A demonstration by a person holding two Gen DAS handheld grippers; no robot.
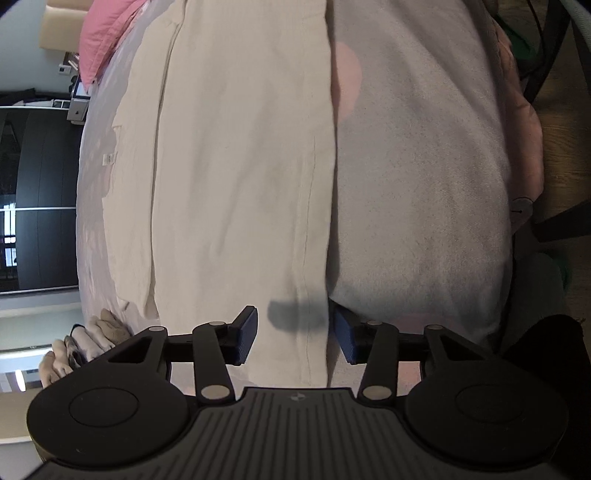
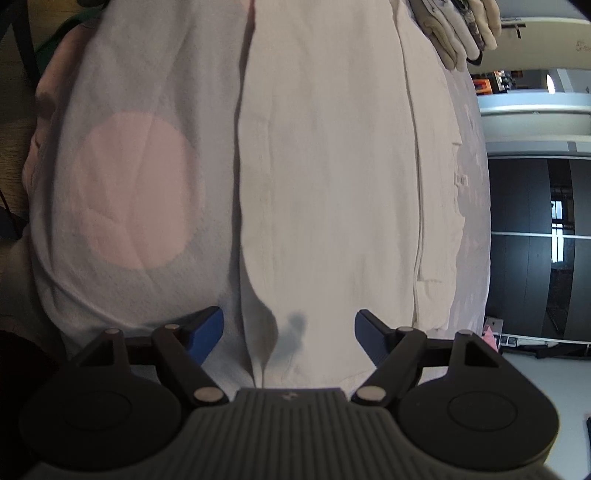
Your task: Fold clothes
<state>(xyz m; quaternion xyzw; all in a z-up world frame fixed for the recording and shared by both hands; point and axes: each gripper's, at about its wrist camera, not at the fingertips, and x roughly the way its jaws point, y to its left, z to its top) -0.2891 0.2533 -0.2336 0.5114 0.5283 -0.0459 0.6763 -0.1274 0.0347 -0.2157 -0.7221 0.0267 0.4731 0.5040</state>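
Observation:
A cream garment (image 1: 236, 177) lies flat and folded lengthwise on a bed with a pale sheet (image 1: 417, 166); it also shows in the right wrist view (image 2: 328, 177). My left gripper (image 1: 297, 332) is open, its blue pads on either side of the garment's near edge, just above the cloth. My right gripper (image 2: 289, 332) is open wide over the garment's opposite end, where a small fold (image 2: 266, 332) rises. Neither gripper holds anything.
A pile of folded light clothes (image 2: 461, 33) sits at one end of the bed, also seen in the left wrist view (image 1: 85, 343). A pink pillow (image 1: 107, 33) lies at the other end. A dark wardrobe (image 2: 535, 240) stands beyond the bed. Wooden floor and chair legs (image 1: 554, 110) are on the other side.

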